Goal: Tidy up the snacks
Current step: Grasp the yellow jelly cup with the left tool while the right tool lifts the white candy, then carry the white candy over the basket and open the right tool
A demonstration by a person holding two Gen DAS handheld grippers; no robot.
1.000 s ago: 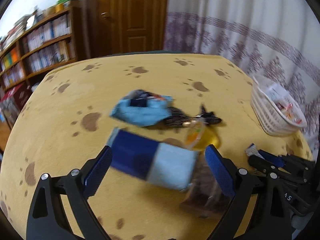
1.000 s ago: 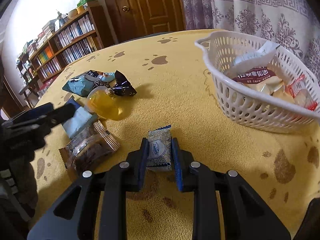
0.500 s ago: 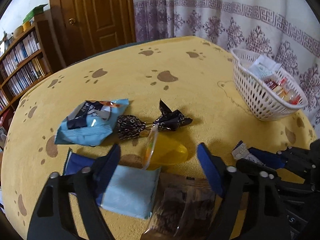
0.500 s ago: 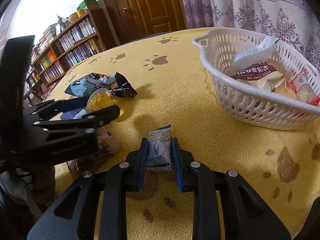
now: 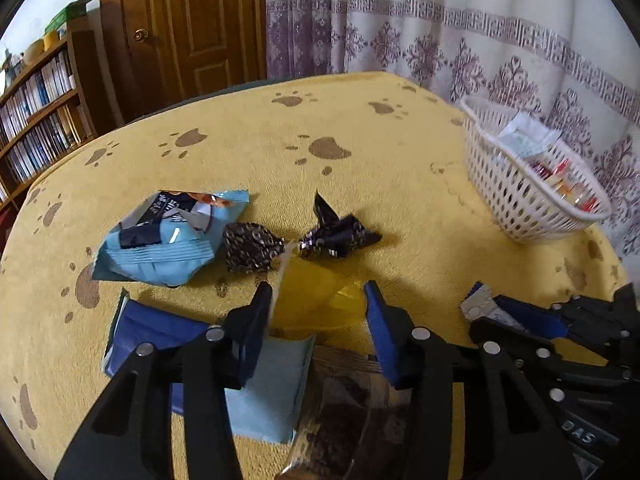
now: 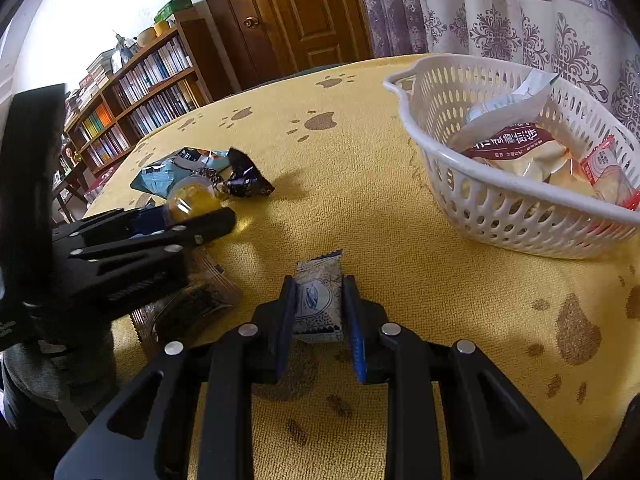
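Note:
My left gripper [image 5: 318,300] is open, its fingers on either side of a yellow jelly cup [image 5: 316,300] lying on the yellow paw-print cloth. My right gripper [image 6: 319,292] is shut on a small white and blue snack packet [image 6: 319,300] held low over the cloth. A white plastic basket [image 6: 496,204] with several snack packs stands to the right; it also shows in the left wrist view [image 5: 516,196]. A light blue bag [image 5: 168,236], a dotted candy [image 5: 250,246] and a dark wrapper [image 5: 336,234] lie beyond the cup.
A blue and pale blue packet [image 5: 208,364] and a clear pack of brown snacks [image 5: 352,420] lie under my left gripper. A bookshelf [image 6: 132,100], a wooden door [image 6: 296,12] and a curtain [image 6: 520,12] stand behind the table.
My left gripper has swung right from the blue packet and moved forward around the jelly cup, its jaws narrower. My right gripper has kept still with the packet.

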